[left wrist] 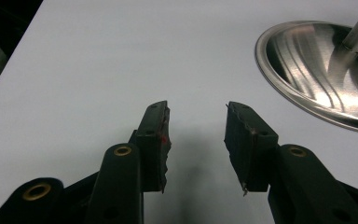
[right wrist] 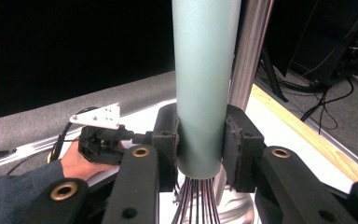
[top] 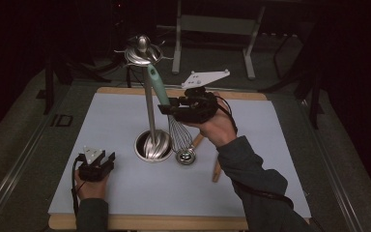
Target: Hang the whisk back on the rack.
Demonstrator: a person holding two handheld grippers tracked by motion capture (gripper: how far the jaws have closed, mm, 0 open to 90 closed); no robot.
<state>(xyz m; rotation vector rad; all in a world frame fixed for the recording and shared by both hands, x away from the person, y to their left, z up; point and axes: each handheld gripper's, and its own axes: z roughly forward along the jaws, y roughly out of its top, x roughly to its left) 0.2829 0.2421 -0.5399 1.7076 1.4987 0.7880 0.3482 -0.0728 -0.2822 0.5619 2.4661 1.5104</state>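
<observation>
A whisk with a pale teal handle [top: 158, 86] and wire loops [top: 178, 133] hangs upright beside the pole of a steel utensil stand [top: 148, 104]. My right gripper [top: 167, 106] is shut on the lower end of that handle [right wrist: 201, 84], one jaw on each side [right wrist: 200, 136]. The handle's top reaches up to the stand's hooked crown [top: 142, 50]; whether it touches a hook I cannot tell. My left gripper [top: 97, 163] rests low on the white mat at the front left, open with nothing between its jaws [left wrist: 196, 136]. The stand's round base [left wrist: 317, 70] lies to its right.
A small round metal utensil head [top: 186, 156] lies on the mat just right of the stand's base [top: 152, 146], with a wooden handle [top: 216, 170] running toward the front. The white mat [top: 125, 193] covers a wooden table. Dark floor and a frame [top: 212, 24] lie beyond.
</observation>
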